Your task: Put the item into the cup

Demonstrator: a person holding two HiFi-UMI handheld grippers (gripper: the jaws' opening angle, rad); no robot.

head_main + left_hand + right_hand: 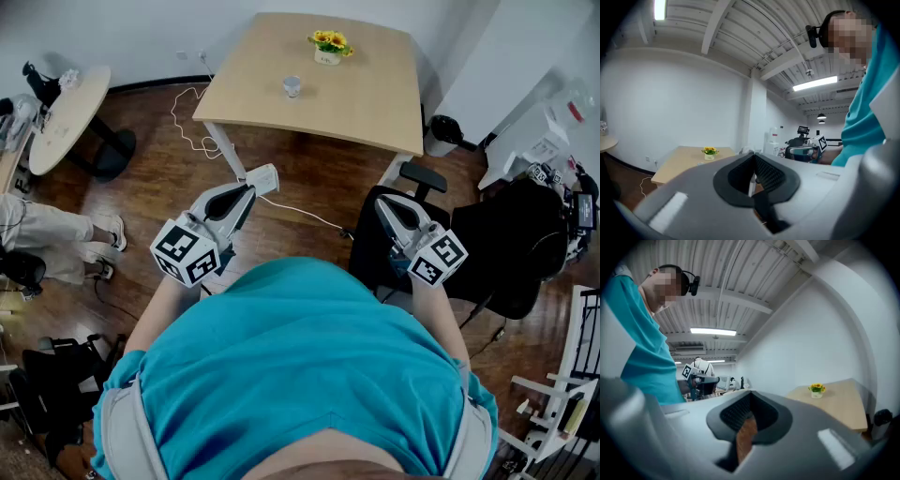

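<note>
A small pale cup (292,86) stands on the light wooden table (375,103) far ahead, with a little pot of yellow flowers (330,44) behind it. I cannot make out any other loose item on the table. My left gripper (247,193) and right gripper (383,206) are held at waist height over the wooden floor, well short of the table. Both have their jaws together with nothing between them. The left gripper view shows its shut tips (752,157) and the flowers (710,152). In the right gripper view are its shut tips (749,397) and the flowers (816,389).
A black office chair (417,183) stands between me and the table's near right corner. A white power strip (263,178) and cable (192,127) lie on the floor by the table leg. To the left are a round table (66,117) and a seated person's legs (56,239).
</note>
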